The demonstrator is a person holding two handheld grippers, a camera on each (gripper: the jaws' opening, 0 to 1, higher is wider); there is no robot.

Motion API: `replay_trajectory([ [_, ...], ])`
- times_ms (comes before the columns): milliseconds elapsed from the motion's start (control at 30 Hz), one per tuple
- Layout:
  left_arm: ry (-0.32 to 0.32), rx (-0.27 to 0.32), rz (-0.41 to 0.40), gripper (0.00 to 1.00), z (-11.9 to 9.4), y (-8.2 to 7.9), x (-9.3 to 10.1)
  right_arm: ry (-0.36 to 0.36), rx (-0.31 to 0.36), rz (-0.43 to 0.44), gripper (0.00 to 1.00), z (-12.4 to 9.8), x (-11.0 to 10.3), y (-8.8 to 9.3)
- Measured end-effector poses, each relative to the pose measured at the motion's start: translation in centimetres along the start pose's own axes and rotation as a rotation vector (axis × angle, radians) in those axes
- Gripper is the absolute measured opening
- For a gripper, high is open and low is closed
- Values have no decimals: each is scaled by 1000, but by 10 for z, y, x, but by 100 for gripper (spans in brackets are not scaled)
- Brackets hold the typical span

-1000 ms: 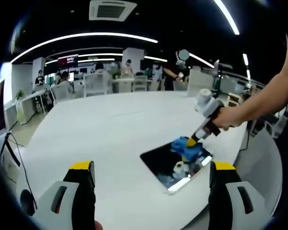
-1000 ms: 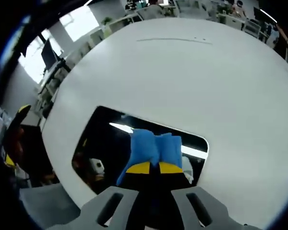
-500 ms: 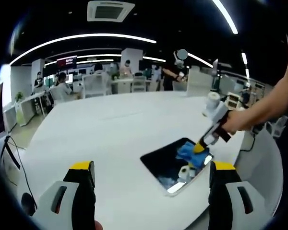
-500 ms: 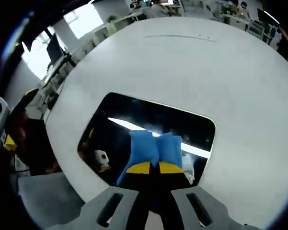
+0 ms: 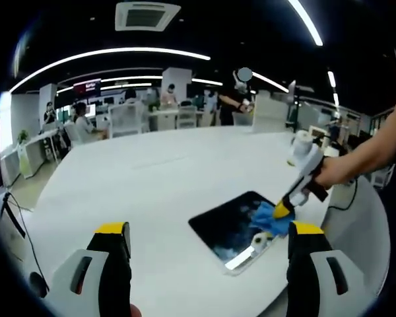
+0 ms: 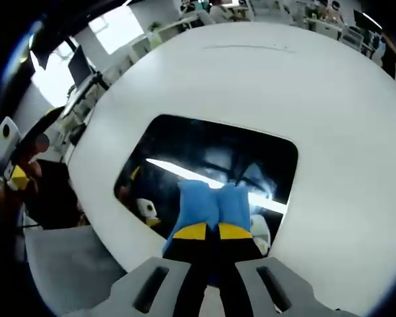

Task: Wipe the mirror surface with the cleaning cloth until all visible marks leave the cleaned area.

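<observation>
A dark rectangular mirror lies flat on the white round table, near its right edge. My right gripper is shut on a folded blue cleaning cloth and presses it on the mirror's near part. From the left gripper view the same cloth sits at the mirror's right corner under the right gripper, held by a person's hand. Faint smears show on the glass ahead of the cloth. My left gripper hovers open above the table, short of the mirror, holding nothing.
The white table stretches wide beyond the mirror. Its edge runs close to the mirror's near side. Desks, chairs and several people fill the office behind. A cable hangs at the table's left.
The right gripper has dragged the cloth back across the mirror toward its near right corner. More bare glass now shows ahead of the cloth. The left gripper stays where it was.
</observation>
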State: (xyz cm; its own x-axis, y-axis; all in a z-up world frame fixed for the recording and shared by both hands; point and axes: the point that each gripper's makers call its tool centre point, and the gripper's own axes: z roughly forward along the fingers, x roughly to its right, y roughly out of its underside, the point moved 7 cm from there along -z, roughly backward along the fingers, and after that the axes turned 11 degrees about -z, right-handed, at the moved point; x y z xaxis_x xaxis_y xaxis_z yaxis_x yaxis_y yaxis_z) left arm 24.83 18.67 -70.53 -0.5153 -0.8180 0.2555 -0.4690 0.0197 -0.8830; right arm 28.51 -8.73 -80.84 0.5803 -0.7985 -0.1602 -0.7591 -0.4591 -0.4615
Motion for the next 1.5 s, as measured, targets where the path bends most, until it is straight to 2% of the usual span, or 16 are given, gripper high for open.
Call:
replay_trajectory([
  [367,0,-18,11,99,-8,7,4,-33,-3,19,0,-7,-10,17],
  [567,-6,-18,20,99,-10,4,8,-48,-10,30,0,-9,-12,21],
  [667,-8,-14,22,99,-11,2,8,-41,-18,-6,0,-10,-15,23],
  [1033,-12,12,6,99,-8,2,19,-57,-2,2,0,-11,-10,26],
  [1300,-18,28,4,99,-8,-2,16,-48,-4,8,0,-15,-3,31],
  [1500,-24,28,0,99,-11,1,14,-44,-7,14,0,-16,0,33],
])
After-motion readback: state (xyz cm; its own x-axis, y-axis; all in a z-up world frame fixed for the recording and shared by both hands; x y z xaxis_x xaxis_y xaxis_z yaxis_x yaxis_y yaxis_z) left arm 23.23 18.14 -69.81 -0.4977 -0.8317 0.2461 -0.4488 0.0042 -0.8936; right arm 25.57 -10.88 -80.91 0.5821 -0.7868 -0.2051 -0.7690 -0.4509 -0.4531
